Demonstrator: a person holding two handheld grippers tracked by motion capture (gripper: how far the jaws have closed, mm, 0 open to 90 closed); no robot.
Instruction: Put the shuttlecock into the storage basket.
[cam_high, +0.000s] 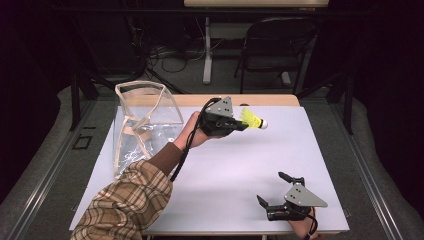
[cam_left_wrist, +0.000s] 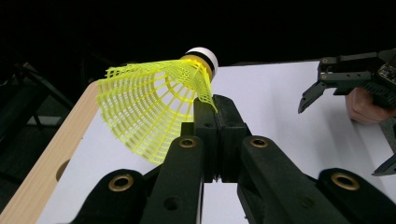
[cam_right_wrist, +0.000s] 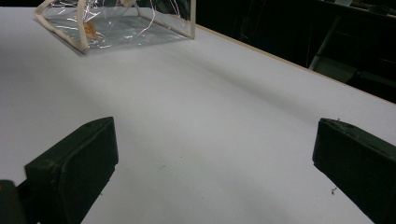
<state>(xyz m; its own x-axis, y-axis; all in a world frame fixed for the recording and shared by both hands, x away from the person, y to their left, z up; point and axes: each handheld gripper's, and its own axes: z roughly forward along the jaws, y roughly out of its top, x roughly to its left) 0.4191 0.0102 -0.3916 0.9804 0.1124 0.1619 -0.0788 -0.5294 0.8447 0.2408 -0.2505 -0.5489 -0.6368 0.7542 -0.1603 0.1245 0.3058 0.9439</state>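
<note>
A yellow plastic shuttlecock (cam_high: 252, 120) with a white cork tip hangs above the far middle of the white table (cam_high: 225, 170). My left gripper (cam_high: 242, 125) is shut on the edge of its mesh skirt. In the left gripper view the jaws (cam_left_wrist: 217, 109) meet on the skirt's rim, and the shuttlecock (cam_left_wrist: 149, 107) fans out to the left with its cork pointing away. My right gripper (cam_high: 272, 188) rests near the table's front right edge, open, with nothing between its jaws. In the right gripper view (cam_right_wrist: 212, 168) there is bare white tabletop between them.
A clear plastic bag (cam_high: 145, 117) with beige trim stands open at the table's far left, also in the right gripper view (cam_right_wrist: 116, 25). A wooden strip (cam_high: 270, 100) runs along the table's far edge. A dark folding chair (cam_high: 275, 45) stands beyond it.
</note>
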